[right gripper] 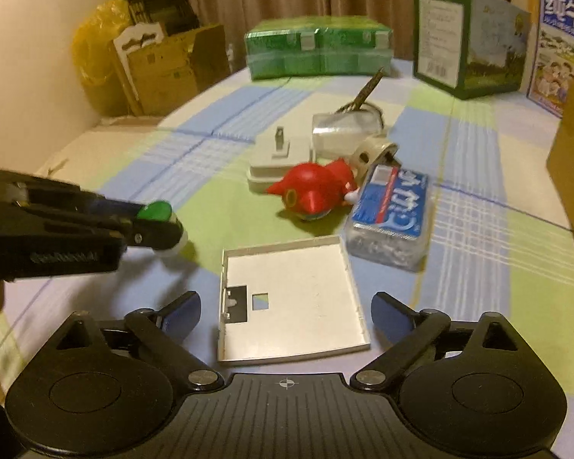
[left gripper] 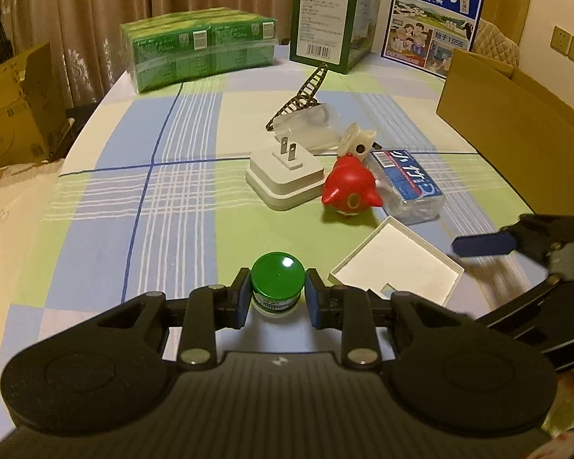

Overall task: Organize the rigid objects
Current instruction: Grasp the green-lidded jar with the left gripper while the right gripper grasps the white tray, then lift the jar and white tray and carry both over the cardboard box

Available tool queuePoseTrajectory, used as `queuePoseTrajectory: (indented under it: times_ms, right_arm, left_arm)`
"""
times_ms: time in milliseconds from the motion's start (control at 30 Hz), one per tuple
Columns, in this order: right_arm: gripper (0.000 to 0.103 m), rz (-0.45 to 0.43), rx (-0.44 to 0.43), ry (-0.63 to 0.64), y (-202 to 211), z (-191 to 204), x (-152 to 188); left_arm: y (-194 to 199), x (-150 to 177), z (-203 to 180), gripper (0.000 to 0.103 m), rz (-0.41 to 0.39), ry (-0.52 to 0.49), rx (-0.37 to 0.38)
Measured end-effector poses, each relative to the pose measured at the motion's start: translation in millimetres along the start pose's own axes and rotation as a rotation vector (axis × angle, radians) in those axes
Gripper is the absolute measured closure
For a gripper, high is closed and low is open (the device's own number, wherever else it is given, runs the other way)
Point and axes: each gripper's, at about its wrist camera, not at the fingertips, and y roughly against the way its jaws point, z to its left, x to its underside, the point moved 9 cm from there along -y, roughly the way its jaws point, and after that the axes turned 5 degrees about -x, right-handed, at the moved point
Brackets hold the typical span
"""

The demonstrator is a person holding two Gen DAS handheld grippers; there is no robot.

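Note:
My left gripper is shut on a small white jar with a green cap, held just above the checked tablecloth. In the right wrist view the same jar shows at the left in the left gripper. My right gripper stands open, its blue pads wide on either side of a shallow white square tray lying on the cloth, not touching it. One blue fingertip of it shows beside the tray in the left wrist view.
Mid-table lie a white plug adapter, a red bird toy, a clear box with a blue label and a clear plastic case. A cardboard box stands at the right. Green packs and cartons line the back.

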Motion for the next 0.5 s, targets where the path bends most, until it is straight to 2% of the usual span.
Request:
queuePoseTrajectory:
  times_ms: [167,400,467,500]
  right_arm:
    - [0.010,0.022,0.057,0.082,-16,-1,7]
    - [0.010,-0.006,0.050,0.081,-24,-4,1]
    - [0.018,-0.008,0.048,0.079,-23,-4,0]
    - [0.018,-0.004,0.049,0.080,-22,-3,-1]
  left_arm:
    - [-3,-3,-1,0.078,0.003,0.006,0.012]
    - [-5,-5,-8,0.078,0.004,0.000,0.022]
    - [-5,-5,-8,0.078,0.005,0.004,0.022]
    - [-5,-5,-8,0.078,0.005,0.006,0.022]
